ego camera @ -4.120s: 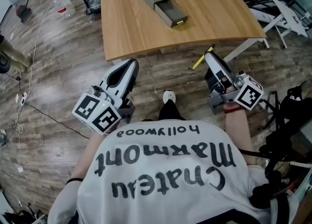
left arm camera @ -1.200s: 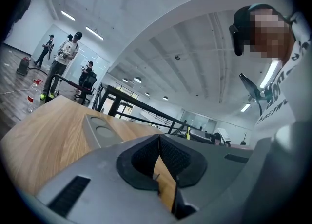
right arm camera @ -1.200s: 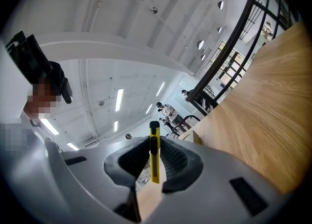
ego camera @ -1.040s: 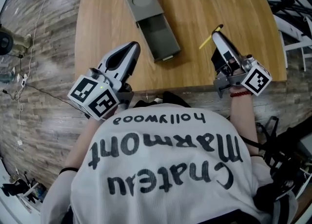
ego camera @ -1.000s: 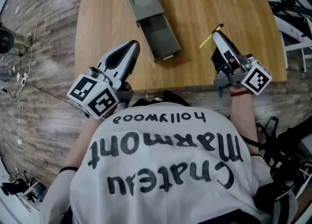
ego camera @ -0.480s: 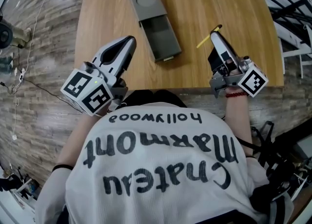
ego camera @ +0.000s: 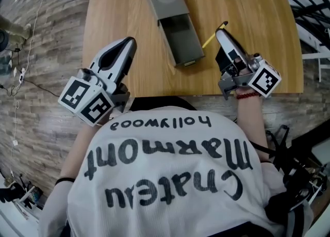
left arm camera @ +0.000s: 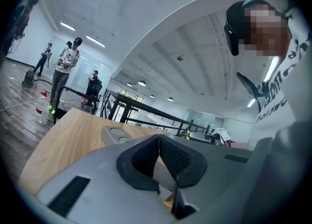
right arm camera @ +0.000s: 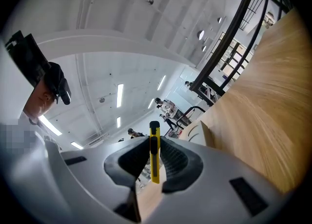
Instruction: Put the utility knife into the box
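Right tongs [ego camera: 220,32] were clenched on the yellow utility knife [ego camera: 209,38], their dark pads pressed against its two flat sides, as the right gripper view showed [right arm camera: 155,146], with the knife [right arm camera: 154,169] standing on edge between them and its end sticking out past the tips. Seen from the head view, the knife slanted out from the tongs toward the grey box [ego camera: 178,29] and ended just beside the right wall of the box's open tray, outside it. That box lay lengthwise along the middle of the wooden table [ego camera: 118,3], slightly slanted, its lid half with two round recesses toward the far edge and the open tray toward the near edge. Left tongs [ego camera: 129,43] were closed on nothing, the pads meeting in a thin line in the left gripper view [left arm camera: 159,151]; they reached in over the near edge toward the table's near left corner, well apart from the box, with their marker cube [ego camera: 85,100] out past the edge over the plank floor [ego camera: 36,91].
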